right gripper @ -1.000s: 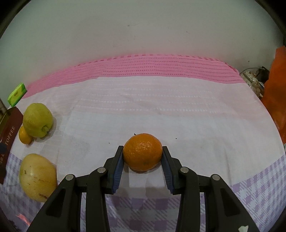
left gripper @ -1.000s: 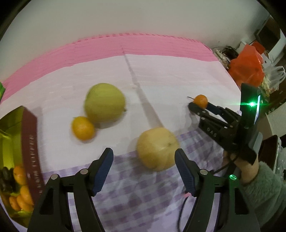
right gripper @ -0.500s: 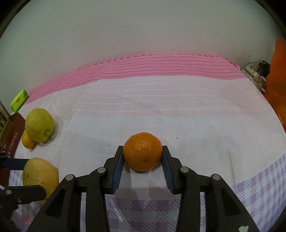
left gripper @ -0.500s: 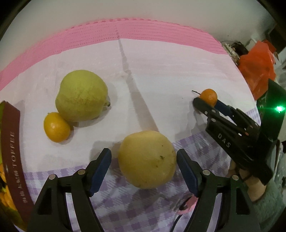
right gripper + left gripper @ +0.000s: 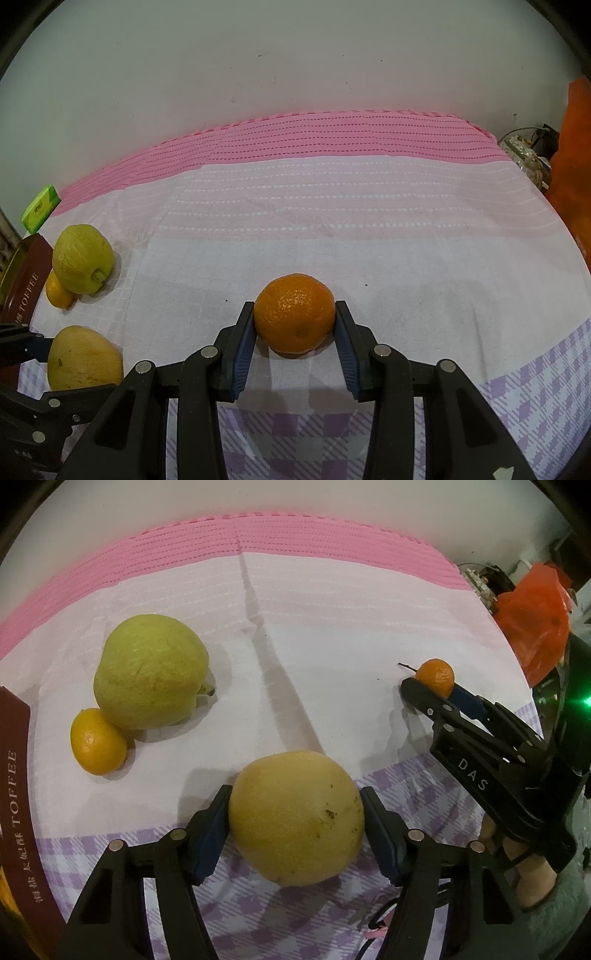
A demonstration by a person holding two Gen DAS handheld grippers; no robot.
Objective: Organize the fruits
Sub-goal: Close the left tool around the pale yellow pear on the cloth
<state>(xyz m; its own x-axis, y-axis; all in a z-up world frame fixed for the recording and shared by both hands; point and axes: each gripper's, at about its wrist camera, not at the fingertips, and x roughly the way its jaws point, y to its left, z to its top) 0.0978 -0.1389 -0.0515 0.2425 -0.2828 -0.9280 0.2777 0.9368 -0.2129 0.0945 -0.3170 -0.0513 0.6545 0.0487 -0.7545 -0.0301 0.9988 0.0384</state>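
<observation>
My left gripper (image 5: 295, 819) is shut on a large yellow pear (image 5: 295, 818) that rests on the tablecloth; the pear also shows in the right wrist view (image 5: 83, 358). My right gripper (image 5: 294, 332) is shut on a small orange tangerine (image 5: 294, 317), seen in the left wrist view (image 5: 436, 675) at the right. A large green-yellow pear (image 5: 149, 672) and a small orange citrus (image 5: 96, 741) touch each other at the left, also in the right wrist view (image 5: 82, 258) (image 5: 57, 291).
A dark red toffee box (image 5: 18, 830) stands at the left edge. A green packet (image 5: 40, 208) lies far left. A red plastic bag (image 5: 532, 624) and clutter sit past the table's right edge. The cloth (image 5: 351, 221) is pink, white and purple-checked.
My left gripper moved forward around the yellow pear and closed on it. The right gripper kept its hold on the tangerine.
</observation>
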